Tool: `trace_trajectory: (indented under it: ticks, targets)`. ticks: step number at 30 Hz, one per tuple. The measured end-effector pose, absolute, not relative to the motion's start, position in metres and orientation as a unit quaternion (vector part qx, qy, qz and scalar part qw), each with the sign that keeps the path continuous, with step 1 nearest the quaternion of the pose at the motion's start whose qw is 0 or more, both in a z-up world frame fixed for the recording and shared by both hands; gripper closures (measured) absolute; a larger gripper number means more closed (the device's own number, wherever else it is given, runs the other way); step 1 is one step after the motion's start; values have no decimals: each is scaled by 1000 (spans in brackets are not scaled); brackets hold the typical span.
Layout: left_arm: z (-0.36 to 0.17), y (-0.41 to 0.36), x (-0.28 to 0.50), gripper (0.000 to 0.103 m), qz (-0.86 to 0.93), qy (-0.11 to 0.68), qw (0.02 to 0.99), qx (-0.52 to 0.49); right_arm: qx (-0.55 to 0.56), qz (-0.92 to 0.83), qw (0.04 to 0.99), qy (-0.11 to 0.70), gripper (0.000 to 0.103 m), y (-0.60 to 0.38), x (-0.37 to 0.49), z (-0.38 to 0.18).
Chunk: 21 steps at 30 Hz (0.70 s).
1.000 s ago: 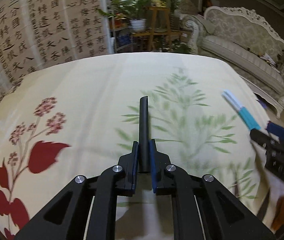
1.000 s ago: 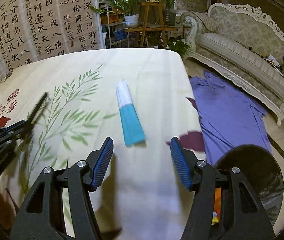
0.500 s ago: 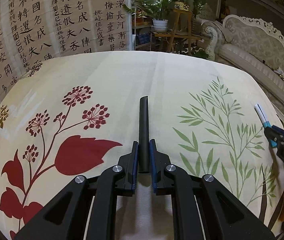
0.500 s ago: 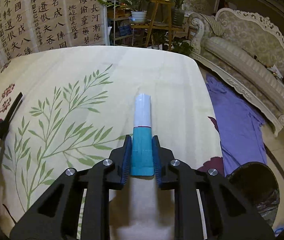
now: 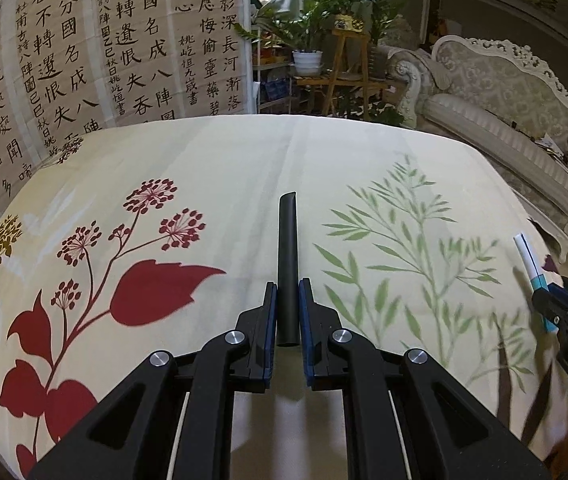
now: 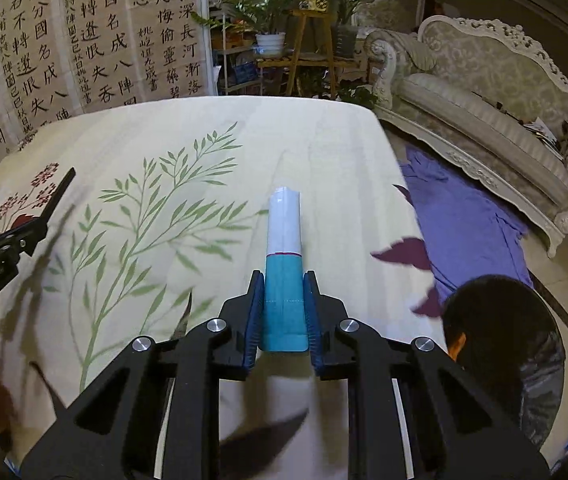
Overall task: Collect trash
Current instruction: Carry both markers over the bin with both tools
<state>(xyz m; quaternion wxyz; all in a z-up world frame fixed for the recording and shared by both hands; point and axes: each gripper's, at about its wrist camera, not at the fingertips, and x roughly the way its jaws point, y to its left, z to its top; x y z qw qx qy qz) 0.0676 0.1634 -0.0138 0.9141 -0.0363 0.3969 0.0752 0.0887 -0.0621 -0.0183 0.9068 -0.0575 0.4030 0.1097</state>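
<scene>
My left gripper [image 5: 285, 288] is shut on a black tube [image 5: 287, 256] that points forward above the floral tablecloth [image 5: 204, 184]. My right gripper [image 6: 283, 280] is shut on a teal and white tube [image 6: 284, 264] and holds it above the cloth near the table's right edge. The right gripper with its tube shows at the right edge of the left wrist view [image 5: 539, 284]. The left gripper with the black tube shows at the left of the right wrist view [image 6: 40, 220]. A black trash bin [image 6: 503, 352] stands on the floor, low right of the table.
A purple cloth [image 6: 459, 216] lies on the floor right of the table. An ornate sofa [image 6: 483, 92] stands at the right. Calligraphy panels [image 5: 84, 56] and a plant stand [image 5: 343, 60] are behind the table.
My right gripper closed on the teal and white tube and lifted it off the cloth. My left gripper kept hold of the black tube and swung left.
</scene>
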Motion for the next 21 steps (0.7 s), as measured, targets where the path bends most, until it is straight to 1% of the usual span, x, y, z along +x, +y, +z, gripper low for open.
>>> trace_trajectory:
  ticks: [8, 21]
  targets:
    - [-3, 124, 49, 91, 39, 378, 925, -25, -42, 79, 928, 362, 83, -96, 45, -1]
    - [9, 18, 37, 91, -69, 358, 931, 13, -8, -30, 942, 335, 83, -192, 7, 13]
